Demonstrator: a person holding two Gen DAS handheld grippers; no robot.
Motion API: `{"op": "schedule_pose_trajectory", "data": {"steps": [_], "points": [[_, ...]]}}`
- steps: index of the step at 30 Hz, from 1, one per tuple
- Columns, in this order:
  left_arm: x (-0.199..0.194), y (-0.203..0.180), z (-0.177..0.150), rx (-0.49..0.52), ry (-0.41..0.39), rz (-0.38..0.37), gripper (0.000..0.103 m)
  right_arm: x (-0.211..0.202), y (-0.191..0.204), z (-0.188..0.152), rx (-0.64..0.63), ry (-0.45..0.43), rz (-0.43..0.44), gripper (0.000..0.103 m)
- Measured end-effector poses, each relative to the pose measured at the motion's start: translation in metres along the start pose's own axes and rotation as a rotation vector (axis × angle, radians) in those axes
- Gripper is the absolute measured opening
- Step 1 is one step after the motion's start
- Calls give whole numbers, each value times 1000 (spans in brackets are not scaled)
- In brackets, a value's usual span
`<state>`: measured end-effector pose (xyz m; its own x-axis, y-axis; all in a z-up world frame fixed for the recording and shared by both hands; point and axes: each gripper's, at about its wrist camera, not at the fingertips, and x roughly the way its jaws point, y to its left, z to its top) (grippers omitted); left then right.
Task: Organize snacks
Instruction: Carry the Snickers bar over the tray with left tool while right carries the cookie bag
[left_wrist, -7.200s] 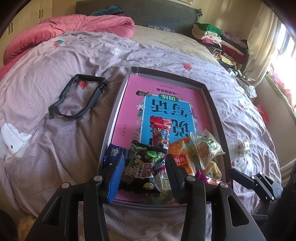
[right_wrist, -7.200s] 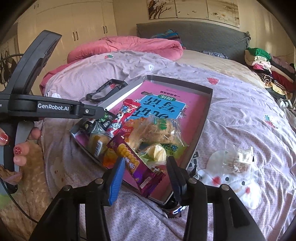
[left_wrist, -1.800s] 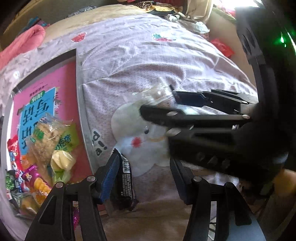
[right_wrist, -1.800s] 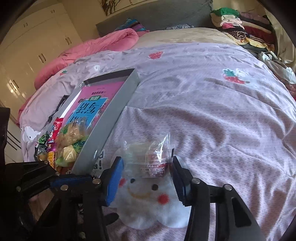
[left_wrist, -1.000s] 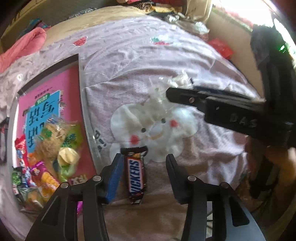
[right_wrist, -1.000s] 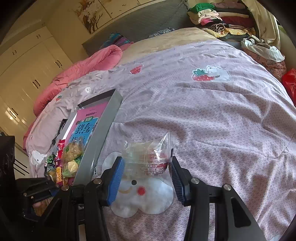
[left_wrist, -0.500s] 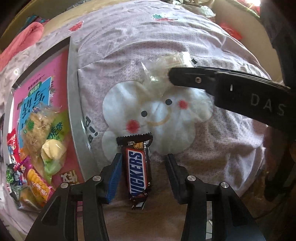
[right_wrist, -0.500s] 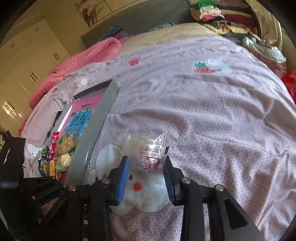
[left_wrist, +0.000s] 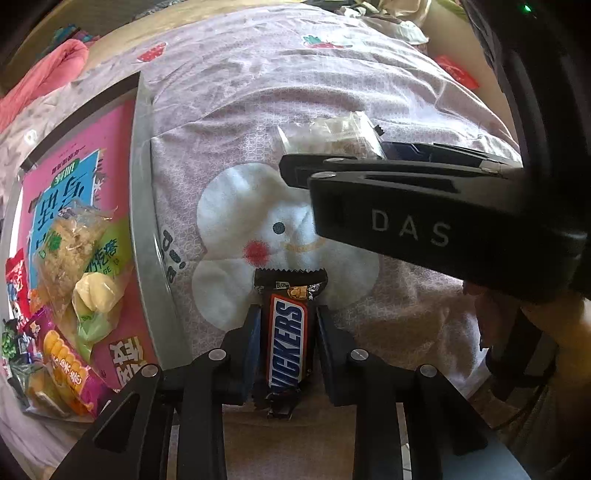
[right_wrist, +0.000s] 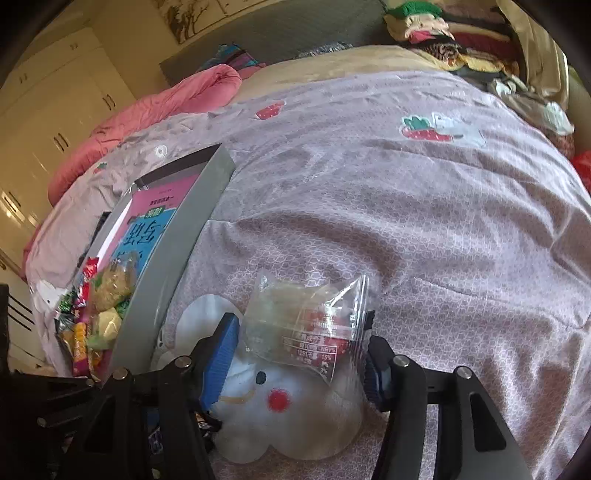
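Closing left tongs (left_wrist: 286, 328) now pinch the Snickers bar (left_wrist: 287, 341), lower centre, on the bed (left_wrist: 369, 92). Right tongs (right_wrist: 299, 352) opening around clear snack packet (right_wrist: 306, 328), released beside the tray (left_wrist: 147, 221): both placements nearly done.

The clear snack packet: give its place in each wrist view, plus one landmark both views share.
Left wrist view: the clear snack packet lies upper centre on the quilt, just beyond the right tool's black finger.
Right wrist view: the packet sits lower centre, between the right tool's opening jaws.
Shared landmark: the white cloud face printed on the quilt.
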<state>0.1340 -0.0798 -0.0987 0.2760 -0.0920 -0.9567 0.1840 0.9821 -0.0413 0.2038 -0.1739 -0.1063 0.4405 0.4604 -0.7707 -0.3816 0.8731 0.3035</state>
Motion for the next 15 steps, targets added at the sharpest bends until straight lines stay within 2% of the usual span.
{"op": "schedule_pose_trajectory", "data": {"steps": [7, 15], "points": [[-12, 5, -2, -24, -27, -35, 29, -17, -4, 2, 14, -57, -16, 55], [-51, 22, -8, -67, -120, -56, 29, -62, -17, 0, 104, -188, 60, 55]]}}
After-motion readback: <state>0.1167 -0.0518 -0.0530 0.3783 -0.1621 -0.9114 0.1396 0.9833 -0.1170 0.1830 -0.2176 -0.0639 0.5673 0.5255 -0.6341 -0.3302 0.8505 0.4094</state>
